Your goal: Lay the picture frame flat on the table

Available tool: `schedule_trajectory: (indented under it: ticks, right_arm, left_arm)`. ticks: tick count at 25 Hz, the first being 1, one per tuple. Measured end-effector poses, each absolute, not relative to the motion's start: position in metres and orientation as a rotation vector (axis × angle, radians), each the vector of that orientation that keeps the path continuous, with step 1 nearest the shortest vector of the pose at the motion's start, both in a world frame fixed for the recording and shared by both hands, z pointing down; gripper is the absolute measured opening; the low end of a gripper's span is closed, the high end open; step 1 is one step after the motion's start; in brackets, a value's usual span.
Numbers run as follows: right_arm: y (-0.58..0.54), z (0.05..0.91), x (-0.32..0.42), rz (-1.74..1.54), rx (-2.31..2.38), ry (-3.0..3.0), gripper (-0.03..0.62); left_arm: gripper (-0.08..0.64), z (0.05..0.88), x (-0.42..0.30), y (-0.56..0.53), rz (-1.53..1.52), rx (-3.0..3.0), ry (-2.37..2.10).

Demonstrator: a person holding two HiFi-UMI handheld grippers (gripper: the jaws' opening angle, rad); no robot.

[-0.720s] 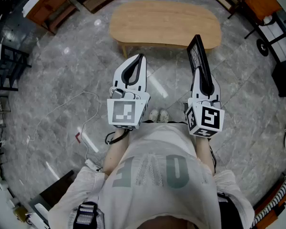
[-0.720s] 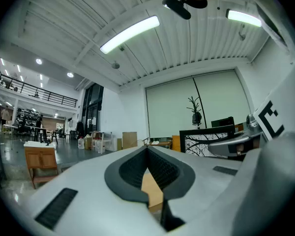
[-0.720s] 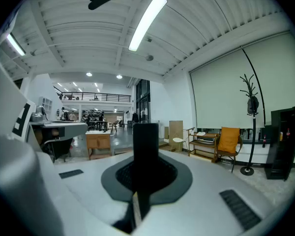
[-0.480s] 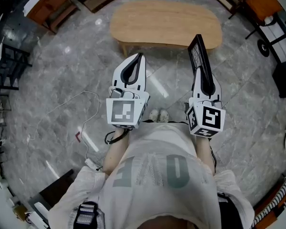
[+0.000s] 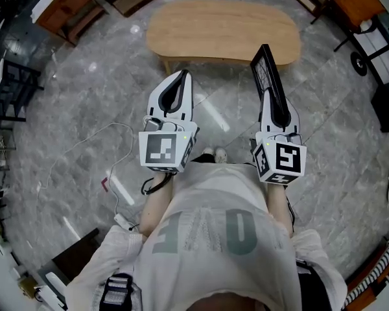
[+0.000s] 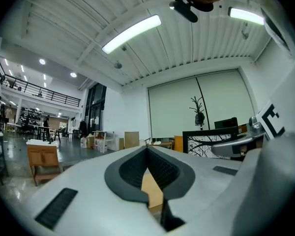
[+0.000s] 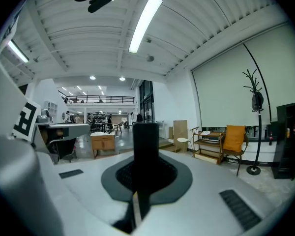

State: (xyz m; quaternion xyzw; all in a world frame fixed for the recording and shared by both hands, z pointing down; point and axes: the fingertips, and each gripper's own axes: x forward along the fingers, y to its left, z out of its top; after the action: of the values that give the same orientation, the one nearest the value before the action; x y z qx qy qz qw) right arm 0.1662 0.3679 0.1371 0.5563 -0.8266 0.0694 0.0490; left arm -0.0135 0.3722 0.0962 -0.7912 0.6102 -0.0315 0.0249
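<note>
Clenching the right tongs (image 5: 270, 94) on a black picture frame (image 5: 267, 69), pinching its thin edge dead centre between the pads, as seen in the right gripper view. Holding the frame upright and edge-on, out in front, above the grey marble floor (image 5: 84, 109). Not yet laying it down: far end of the frame showing against the near right rim of the oval wooden counter (image 5: 220, 31) in the head view, rest of it short of that rim. Holding the left tongs (image 5: 183, 76) closed on nothing, tips meeting, hollow between the pads showing only a sliver of the counter. Pointing both tongs side by side toward the counter, well apart from each other.
</note>
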Motion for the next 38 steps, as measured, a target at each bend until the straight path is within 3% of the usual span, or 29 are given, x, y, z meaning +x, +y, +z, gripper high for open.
schedule_trajectory:
  ticks: [20,38]
  right_arm:
    - [0.334,0.135,0.174,0.160,1.724,-2.564,0.017]
    - [0.221,0.147,0.149,0.121,1.736,-2.503,0.017]
  left_arm:
    - [0.009,0.092,-0.026,0.339,-0.009,-2.369,1.895]
    - [0.009,0.115,-0.032,0.215,0.000,-2.459,1.829]
